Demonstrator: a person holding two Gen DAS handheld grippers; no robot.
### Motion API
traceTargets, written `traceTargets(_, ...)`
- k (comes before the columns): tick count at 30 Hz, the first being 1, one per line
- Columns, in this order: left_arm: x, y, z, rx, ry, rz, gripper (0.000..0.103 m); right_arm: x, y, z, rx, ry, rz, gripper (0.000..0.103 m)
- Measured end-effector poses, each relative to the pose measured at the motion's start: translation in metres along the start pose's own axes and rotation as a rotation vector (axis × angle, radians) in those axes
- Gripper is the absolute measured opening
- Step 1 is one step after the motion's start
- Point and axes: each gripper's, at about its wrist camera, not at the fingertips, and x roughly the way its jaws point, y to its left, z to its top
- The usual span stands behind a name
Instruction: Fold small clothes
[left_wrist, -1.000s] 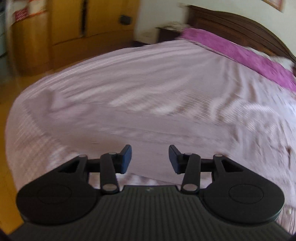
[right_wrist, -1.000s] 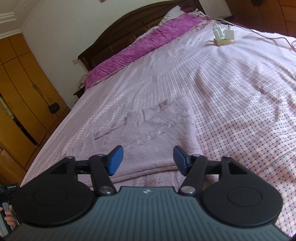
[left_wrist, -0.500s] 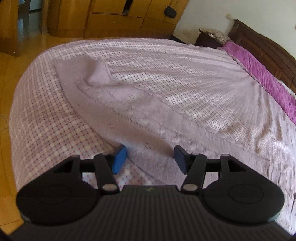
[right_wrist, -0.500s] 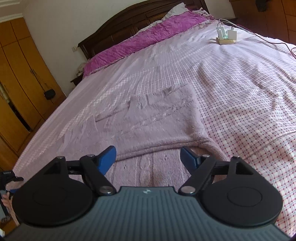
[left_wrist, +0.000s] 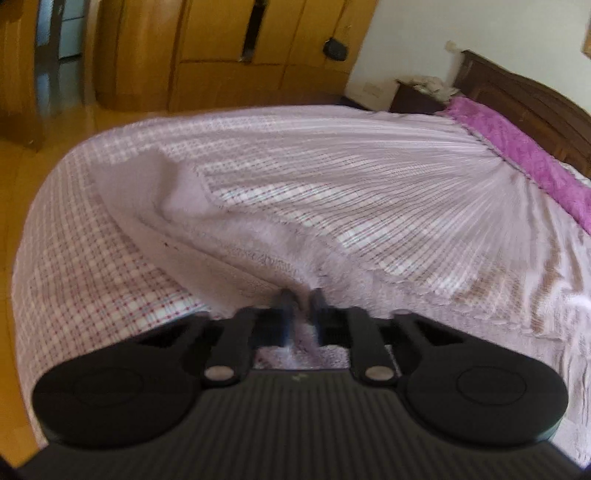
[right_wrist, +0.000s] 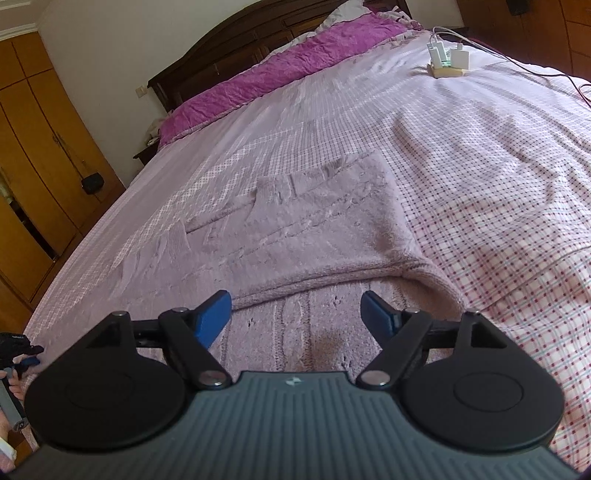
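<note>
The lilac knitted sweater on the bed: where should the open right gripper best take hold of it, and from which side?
Probably at the near folded edge of the lilac knitted sweater, where a raised rim crosses between the open jaws of the right gripper. Come in low from the near side, along the checked bedspread, since the sweater lies flat elsewhere. The left gripper already pinches another edge.

Both wrist views look low and close along the bed (left_wrist: 369, 177), sharing the sweater (right_wrist: 295, 229).

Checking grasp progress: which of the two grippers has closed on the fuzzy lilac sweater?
The left gripper: its fingers pinch the fuzzy lilac sweater. The right gripper hovers open above it.
</note>
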Motion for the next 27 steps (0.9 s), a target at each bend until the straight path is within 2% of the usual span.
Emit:
traceTargets(6,-0.035,-0.001,0.009,0.006,-0.103,-0.089,0.005,-0.001,-0.003,0.001,0.004,-0.010,0.005,0.082)
traceTargets(13,-0.072,-0.008,0.014,0.000,-0.161,-0.181,0.005,-0.004,-0.005,0.001,0.006,-0.016,0.014,0.082)
traceTargets(16,-0.091,-0.017,0.013,0.006,-0.185,-0.244,0.005,-0.004,-0.006,0.001,0.008,-0.018,0.017,0.082)
traceTargets(21,-0.121,-0.049,0.014,0.032,-0.227,-0.358,0.005,-0.004,-0.006,0.001,0.013,-0.019,0.024,0.083)
traceTargets(27,-0.138,-0.096,0.005,0.069,-0.227,-0.472,0.005,-0.006,-0.008,0.000,0.022,-0.024,0.027,0.082)
